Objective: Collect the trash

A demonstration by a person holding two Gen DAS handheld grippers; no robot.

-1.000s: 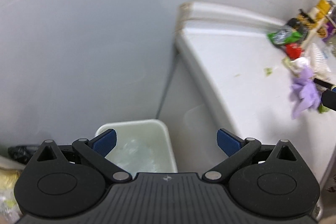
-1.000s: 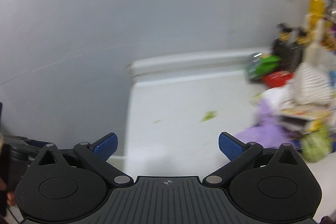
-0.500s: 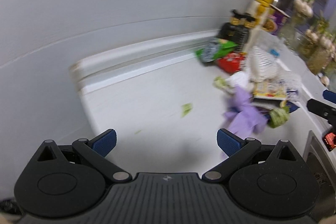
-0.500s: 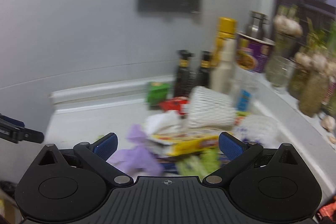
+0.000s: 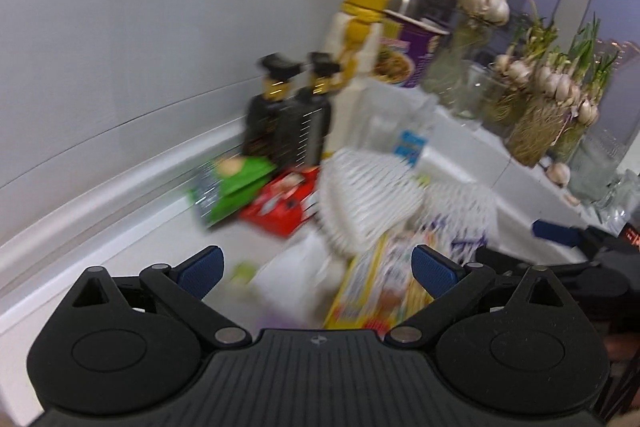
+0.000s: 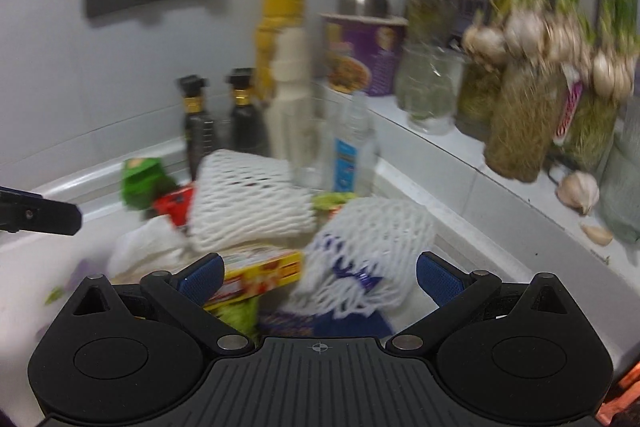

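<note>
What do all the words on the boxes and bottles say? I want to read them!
No words can be read here; both views are blurred.
Yellow box: print too blurred.
Purple noodle cup: print too blurred.
Clear bottle's blue label: too blurred.
Red packet: too blurred.
Green packet: too blurred.
Pink tag on a garlic jar: letters smeared, unreadable.

L gripper (image 5: 316, 269) spread, over trash pile (image 5: 372, 223)
</note>
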